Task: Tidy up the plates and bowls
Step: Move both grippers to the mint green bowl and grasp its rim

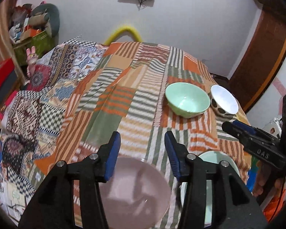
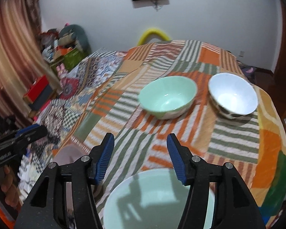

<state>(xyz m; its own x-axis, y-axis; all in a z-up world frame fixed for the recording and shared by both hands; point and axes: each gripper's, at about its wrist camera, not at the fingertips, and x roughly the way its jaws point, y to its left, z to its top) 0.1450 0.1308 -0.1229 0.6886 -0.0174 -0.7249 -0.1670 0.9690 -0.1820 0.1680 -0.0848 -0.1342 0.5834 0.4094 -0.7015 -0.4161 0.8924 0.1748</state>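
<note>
A pink bowl [image 1: 137, 190] sits at the near edge of the table, right under my open, empty left gripper [image 1: 143, 156]. A pale green plate or shallow bowl [image 2: 158, 200] lies under my open, empty right gripper [image 2: 141, 158]; it also shows in the left wrist view [image 1: 219, 158]. Farther back stand a mint green bowl [image 1: 187, 99] [image 2: 167, 97] and, to its right, a white bowl with dark spots outside [image 1: 224, 100] [image 2: 232, 95]. The right gripper shows in the left wrist view [image 1: 228, 126], the left gripper in the right wrist view [image 2: 38, 131], and the pink bowl there [image 2: 66, 154].
The table is covered by a striped orange, green and white patchwork cloth [image 1: 124, 99] [image 2: 228, 139]. A yellow chair back [image 1: 124, 33] stands behind the table. Cluttered boxes and curtains [image 2: 13, 61] are at the left, a wooden door [image 1: 261, 57] at the right.
</note>
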